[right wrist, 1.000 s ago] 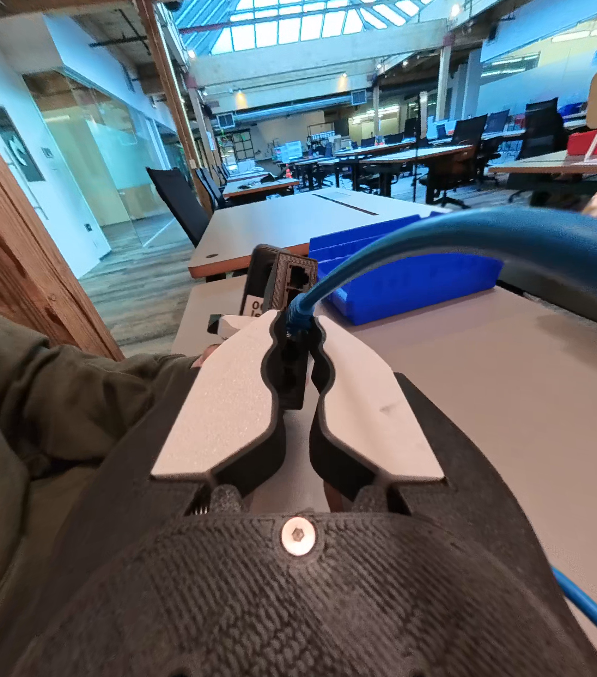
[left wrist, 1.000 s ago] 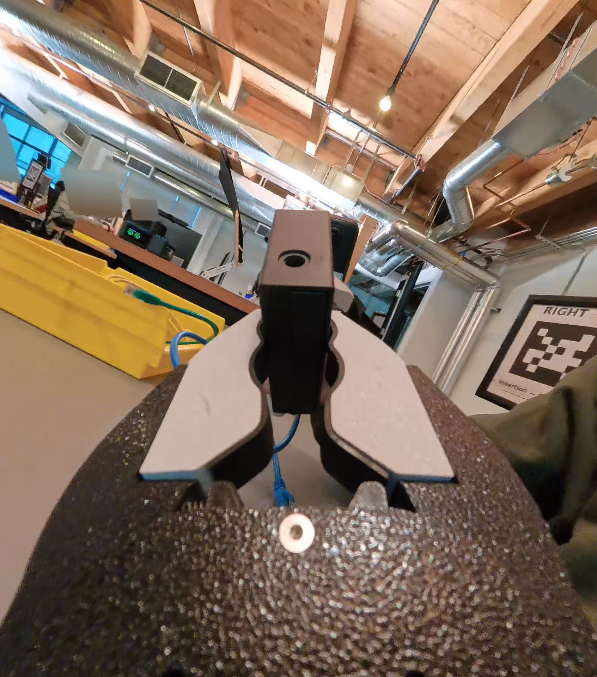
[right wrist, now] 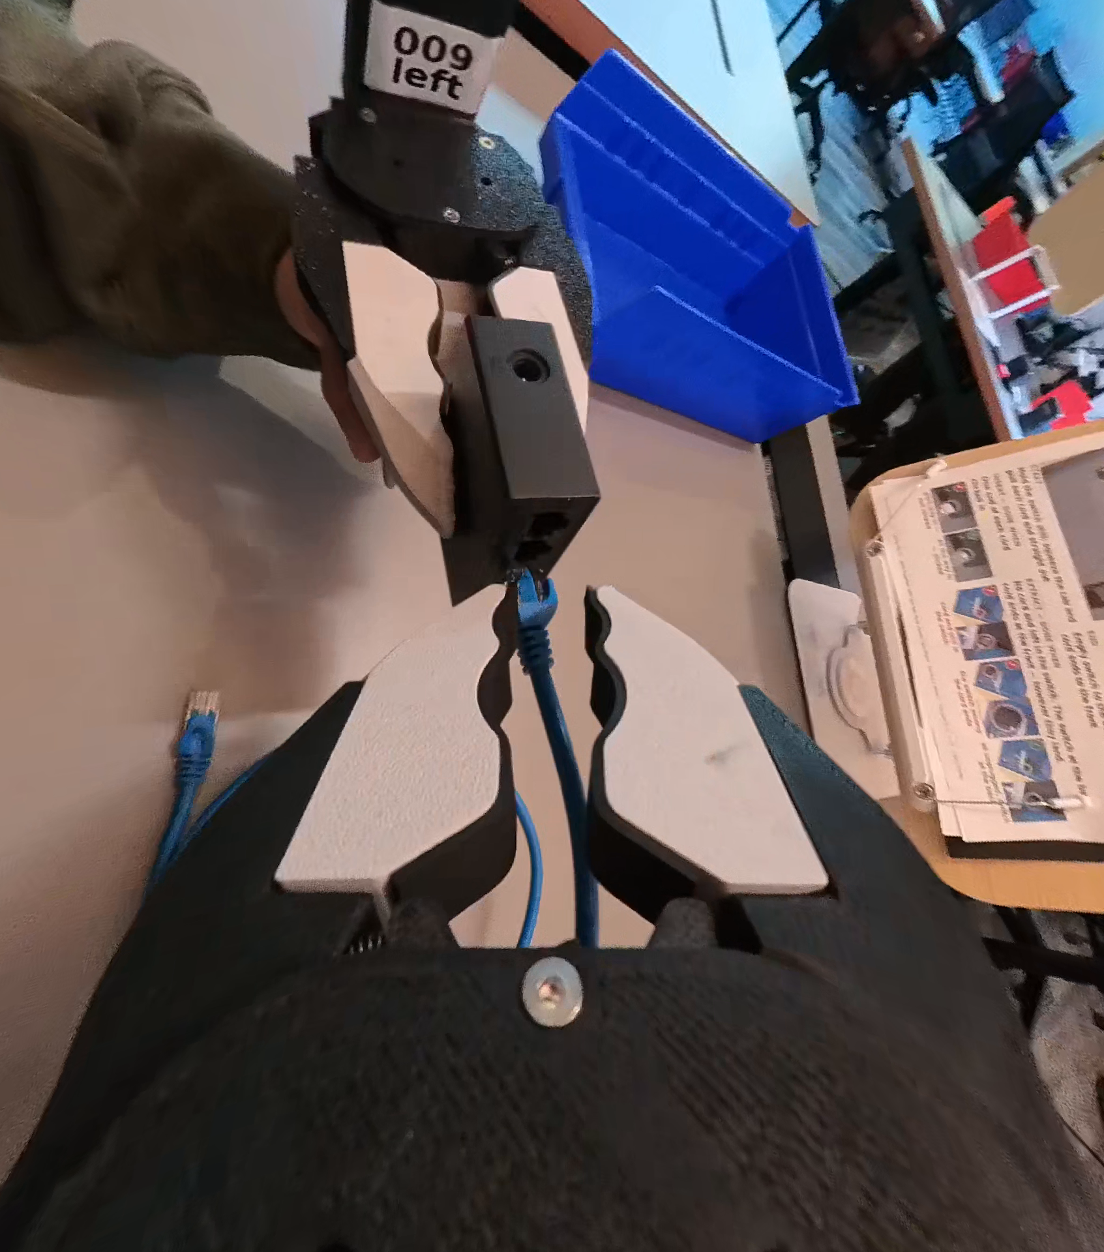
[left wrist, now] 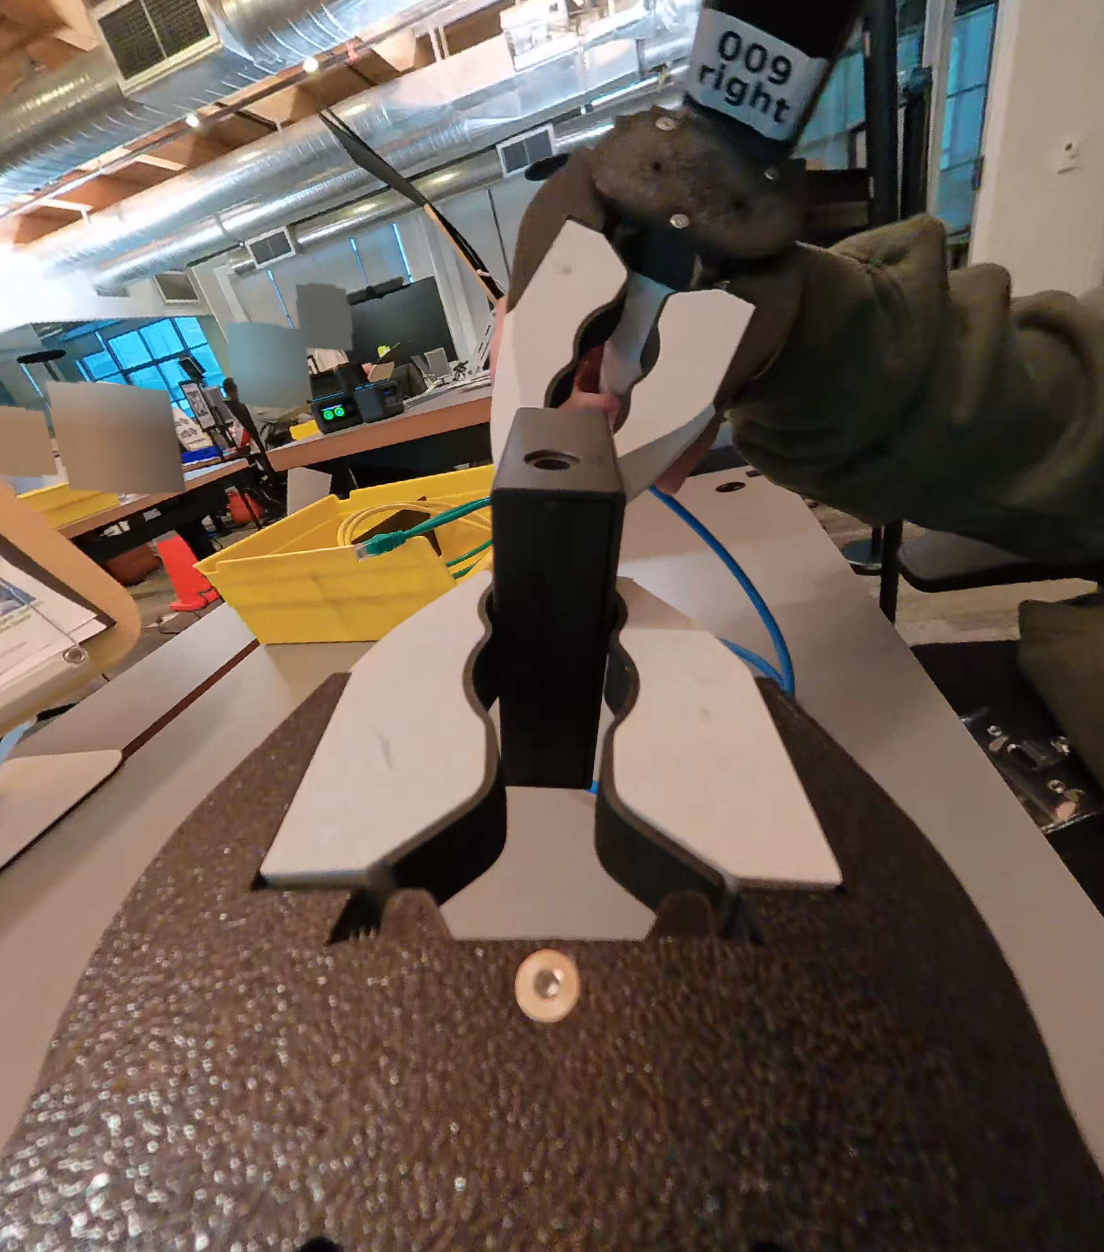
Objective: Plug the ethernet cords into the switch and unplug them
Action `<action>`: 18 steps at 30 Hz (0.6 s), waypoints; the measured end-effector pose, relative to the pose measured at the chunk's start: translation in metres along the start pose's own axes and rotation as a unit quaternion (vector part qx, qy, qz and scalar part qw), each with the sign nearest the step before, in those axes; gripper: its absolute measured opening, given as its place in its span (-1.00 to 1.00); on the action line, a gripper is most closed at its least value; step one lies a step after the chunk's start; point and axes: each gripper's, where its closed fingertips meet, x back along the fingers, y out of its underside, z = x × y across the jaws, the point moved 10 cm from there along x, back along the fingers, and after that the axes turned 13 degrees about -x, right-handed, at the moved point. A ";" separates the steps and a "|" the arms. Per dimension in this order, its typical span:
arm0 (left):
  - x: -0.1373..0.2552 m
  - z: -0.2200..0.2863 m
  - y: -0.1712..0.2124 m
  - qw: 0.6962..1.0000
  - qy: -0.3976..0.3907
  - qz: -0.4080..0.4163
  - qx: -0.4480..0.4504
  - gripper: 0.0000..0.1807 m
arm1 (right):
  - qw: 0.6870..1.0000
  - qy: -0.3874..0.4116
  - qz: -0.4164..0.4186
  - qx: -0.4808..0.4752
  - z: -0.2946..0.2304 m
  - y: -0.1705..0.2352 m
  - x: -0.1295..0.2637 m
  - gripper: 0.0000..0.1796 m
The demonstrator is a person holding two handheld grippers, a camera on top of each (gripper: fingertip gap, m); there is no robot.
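The right claw (right wrist: 545, 603) stands apart, its two pale fingers (right wrist: 413, 738) on either side of a blue ethernet cord (right wrist: 559, 745) without clamping it. The cord's plug (right wrist: 535, 596) sits at the lowest port of the black switch (right wrist: 522, 440); whether it is fully seated cannot be told. Just beyond, the left claw (left wrist: 552, 610) is clamped on the switch, holding it above the pale table (right wrist: 95, 542) with its ports facing the right claw. To the left on the table lies the cord's other blue plug (right wrist: 200, 718), loose, with slack cord looping under the right claw. A stand with printed sheets (right wrist: 1010, 643) sits at the table's right edge. Farther off, a blue bin (right wrist: 705, 284) rests on the table beyond the switch. On the opposite side, a yellow bin (left wrist: 332, 582) holds a green cord (left wrist: 400, 538) and a yellow cord (left wrist: 386, 515).
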 end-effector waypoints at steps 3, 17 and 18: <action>0.000 0.001 -0.001 1.000 0.003 0.001 -0.015 -0.70 | 1.000 -0.027 -0.005 -0.004 0.002 -0.001 0.000 -0.81; -0.005 0.005 -0.008 0.997 0.001 -0.038 -0.064 -0.70 | 0.998 0.018 -0.023 0.062 -0.012 0.012 -0.008 -0.83; -0.005 0.005 -0.008 0.998 -0.004 -0.038 -0.058 -0.69 | 0.996 0.042 -0.014 0.075 -0.014 0.013 -0.007 -0.83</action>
